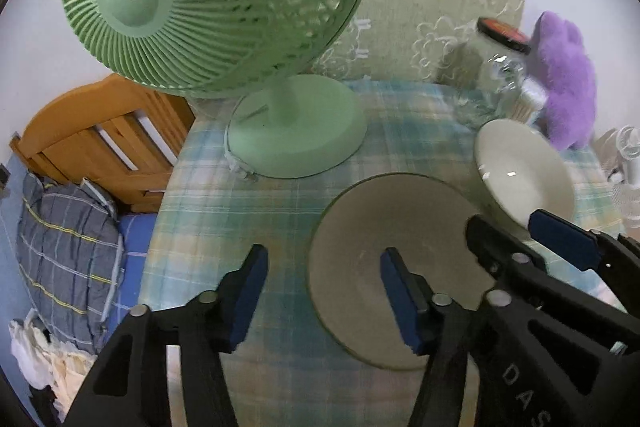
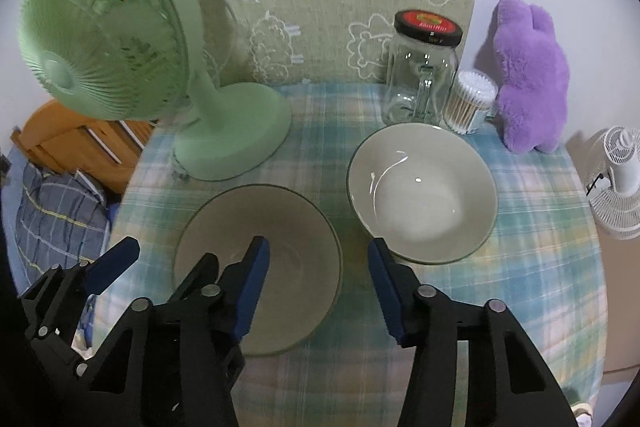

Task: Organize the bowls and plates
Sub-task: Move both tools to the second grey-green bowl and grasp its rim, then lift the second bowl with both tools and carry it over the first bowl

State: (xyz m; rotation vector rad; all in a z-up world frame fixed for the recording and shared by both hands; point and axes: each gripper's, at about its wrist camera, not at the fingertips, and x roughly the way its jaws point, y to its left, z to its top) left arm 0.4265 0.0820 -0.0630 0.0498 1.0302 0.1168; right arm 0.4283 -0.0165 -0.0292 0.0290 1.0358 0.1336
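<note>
Two dishes lie side by side on the checked tablecloth (image 2: 520, 267): plate (image 2: 260, 271) left, bowl (image 2: 424, 193) right. My left gripper (image 1: 324, 299) hovers spread over the plate's left rim; my right gripper (image 2: 316, 291), also spread, spans the gap between them, apparently touching neither. Green fan (image 2: 132, 47), jar (image 2: 424, 67), cotton swabs (image 2: 472, 101) and purple plush toy (image 2: 532, 75) crowd the far edge; near cloth lies bare.

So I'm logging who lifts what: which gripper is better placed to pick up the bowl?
Right. The right gripper hangs open near the bowl, one finger at its near rim. The left gripper straddles the plate's edge instead.
</note>
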